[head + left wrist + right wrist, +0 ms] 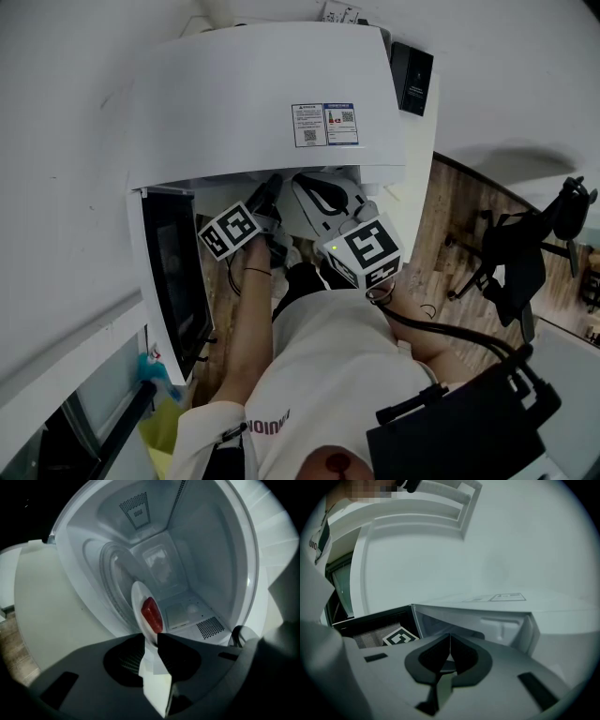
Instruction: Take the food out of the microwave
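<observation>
While pinching the near rim of the stiff, likely slick, breakable plate (pixel 136 597) inside the microwave (pixel 201 550) with the left hand-held gripper (pixel 150 636), keep level for the loose food (pixel 151 615), right hand-held gripper (pixel 450 639) closed, empty.

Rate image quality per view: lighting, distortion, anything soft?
Head view: heavy fisheye bend, the microwave top is evenly bright, its opening is in shadow. Left gripper view: black corners, inside softly lit, plate and red food sharp, left gripper a dark mass up close. Right gripper view: dim, grey-green cast, round vignette, right gripper shaded and slightly soft.
</observation>
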`<state>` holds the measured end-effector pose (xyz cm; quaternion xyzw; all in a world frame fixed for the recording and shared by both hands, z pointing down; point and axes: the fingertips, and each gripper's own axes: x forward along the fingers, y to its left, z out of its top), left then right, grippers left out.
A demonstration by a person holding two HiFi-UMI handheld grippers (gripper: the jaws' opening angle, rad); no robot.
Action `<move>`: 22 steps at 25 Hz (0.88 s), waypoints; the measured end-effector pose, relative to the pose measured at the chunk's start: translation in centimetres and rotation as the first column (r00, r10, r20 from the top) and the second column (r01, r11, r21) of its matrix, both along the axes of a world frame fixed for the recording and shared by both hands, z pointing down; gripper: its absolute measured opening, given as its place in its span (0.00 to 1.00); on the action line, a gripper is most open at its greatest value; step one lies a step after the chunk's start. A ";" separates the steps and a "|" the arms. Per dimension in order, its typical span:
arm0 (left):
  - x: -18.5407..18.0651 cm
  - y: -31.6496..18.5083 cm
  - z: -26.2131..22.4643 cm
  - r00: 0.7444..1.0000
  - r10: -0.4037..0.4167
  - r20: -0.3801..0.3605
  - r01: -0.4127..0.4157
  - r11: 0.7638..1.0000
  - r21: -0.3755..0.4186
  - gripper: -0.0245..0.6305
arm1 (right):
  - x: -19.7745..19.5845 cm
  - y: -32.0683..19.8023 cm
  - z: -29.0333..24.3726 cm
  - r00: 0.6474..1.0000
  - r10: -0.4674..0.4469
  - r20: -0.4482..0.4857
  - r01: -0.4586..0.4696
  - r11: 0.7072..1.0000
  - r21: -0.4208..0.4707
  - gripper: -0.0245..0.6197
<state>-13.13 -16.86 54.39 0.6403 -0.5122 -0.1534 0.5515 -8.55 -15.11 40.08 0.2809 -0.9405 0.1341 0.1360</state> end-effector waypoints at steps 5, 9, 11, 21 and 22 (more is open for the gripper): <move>-0.1 0.0 0.0 0.999 -0.015 -0.029 0.015 1.000 -0.004 0.17 | 0.0 -0.1 0.0 1.000 0.003 -0.001 -0.003 1.000 -0.002 0.07; -0.2 0.1 -0.1 0.998 -0.028 -0.053 0.028 1.000 -0.005 0.16 | -0.1 0.0 0.1 1.000 0.002 -0.003 -0.002 1.000 -0.004 0.07; -0.2 0.1 -0.1 0.998 -0.034 -0.062 0.033 0.999 -0.004 0.15 | -0.2 0.0 0.1 1.000 0.000 -0.003 0.000 1.000 -0.005 0.07; -0.6 0.6 -0.6 0.991 -0.067 -0.113 0.068 0.998 0.002 0.12 | -0.4 0.5 0.0 1.000 -0.005 -0.003 0.005 1.000 0.000 0.07; -0.6 0.6 -0.7 0.991 -0.069 -0.116 0.070 0.998 0.004 0.12 | -0.4 0.5 -0.1 1.000 -0.005 -0.003 0.005 1.000 0.001 0.07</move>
